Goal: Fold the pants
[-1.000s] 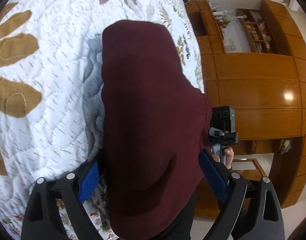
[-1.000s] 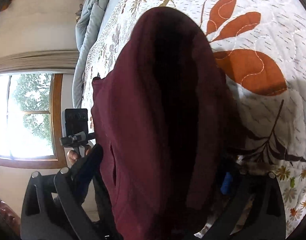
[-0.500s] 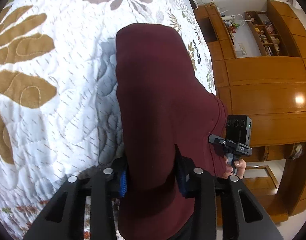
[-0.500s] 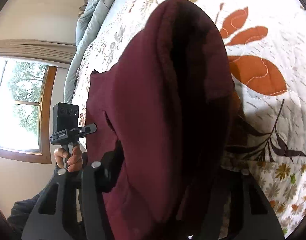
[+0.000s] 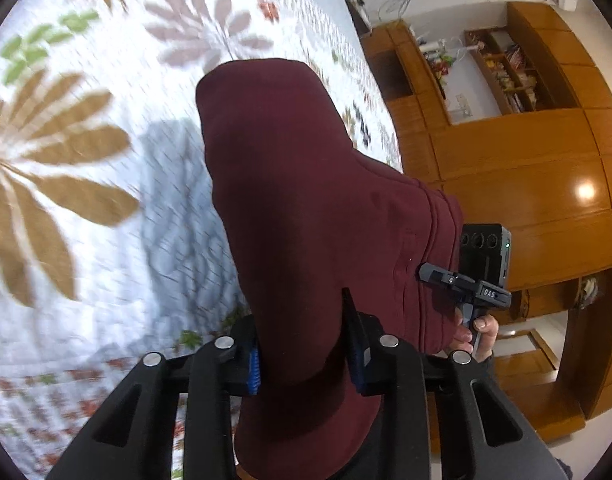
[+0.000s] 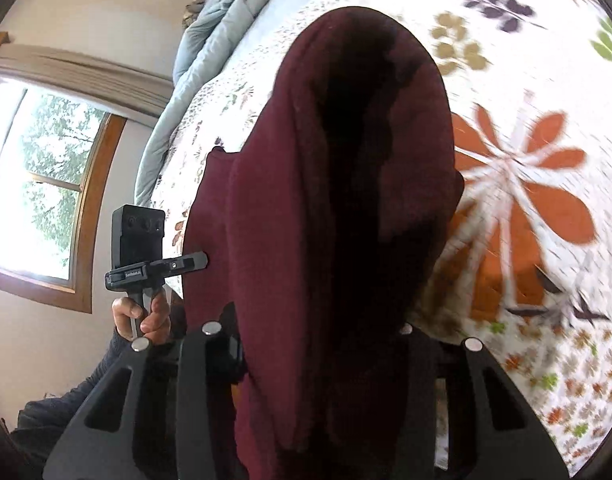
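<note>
Dark maroon pants (image 5: 306,200) lie folded lengthwise on the flowered quilt, with the near end lifted. My left gripper (image 5: 304,360) has its jaws closing on a bunch of this fabric, and the blue pads (image 5: 252,368) press into it. In the right wrist view the pants (image 6: 346,200) fill the middle. My right gripper (image 6: 322,344) is also closing, with a thick fold of the cloth squeezed between its fingers. Each view shows the other hand-held gripper beside the pants: the right one (image 5: 484,248) and the left one (image 6: 140,240).
The white quilt (image 5: 86,240) with leaf prints spreads to the far side and the left. A wooden wardrobe with shelves (image 5: 526,180) stands past the bed's right edge. A window (image 6: 38,188) and a pale blue blanket (image 6: 210,40) lie at the other side.
Both grippers went from wide open around the pants' end to clamped on the fabric. Both hands have risen, lifting the near end off the quilt.
</note>
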Action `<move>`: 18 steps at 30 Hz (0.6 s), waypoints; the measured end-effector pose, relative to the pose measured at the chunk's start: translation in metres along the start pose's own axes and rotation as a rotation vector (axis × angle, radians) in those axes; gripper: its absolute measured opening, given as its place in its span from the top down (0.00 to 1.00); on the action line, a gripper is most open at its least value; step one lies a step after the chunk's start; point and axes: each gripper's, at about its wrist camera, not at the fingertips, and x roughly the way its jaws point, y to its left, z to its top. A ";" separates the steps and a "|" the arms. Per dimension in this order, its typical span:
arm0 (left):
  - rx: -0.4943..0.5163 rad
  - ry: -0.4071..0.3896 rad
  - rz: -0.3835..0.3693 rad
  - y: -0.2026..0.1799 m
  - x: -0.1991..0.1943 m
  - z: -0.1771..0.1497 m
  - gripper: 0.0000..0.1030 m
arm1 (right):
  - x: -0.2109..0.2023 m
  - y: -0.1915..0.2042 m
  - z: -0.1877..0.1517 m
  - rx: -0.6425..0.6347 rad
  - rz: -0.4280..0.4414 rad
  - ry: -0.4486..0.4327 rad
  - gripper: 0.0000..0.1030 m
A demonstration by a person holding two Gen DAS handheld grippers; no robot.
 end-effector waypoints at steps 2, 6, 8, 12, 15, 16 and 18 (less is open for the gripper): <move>-0.003 -0.039 0.005 0.004 -0.021 0.005 0.69 | 0.010 0.015 0.012 -0.023 0.017 -0.002 0.60; -0.008 -0.116 0.039 0.018 -0.062 0.021 0.69 | 0.030 0.034 0.048 -0.065 0.042 0.001 0.60; -0.019 -0.157 0.064 0.028 -0.084 0.037 0.69 | 0.049 0.052 0.073 -0.089 0.048 0.009 0.60; -0.048 -0.223 0.117 0.059 -0.123 0.072 0.69 | 0.093 0.080 0.125 -0.123 0.049 0.026 0.60; -0.090 -0.250 0.143 0.084 -0.143 0.098 0.69 | 0.130 0.094 0.162 -0.134 0.043 0.049 0.60; -0.104 -0.260 0.153 0.095 -0.151 0.108 0.69 | 0.145 0.100 0.176 -0.131 0.042 0.057 0.60; -0.131 -0.270 0.173 0.113 -0.163 0.125 0.69 | 0.165 0.104 0.194 -0.125 0.048 0.070 0.60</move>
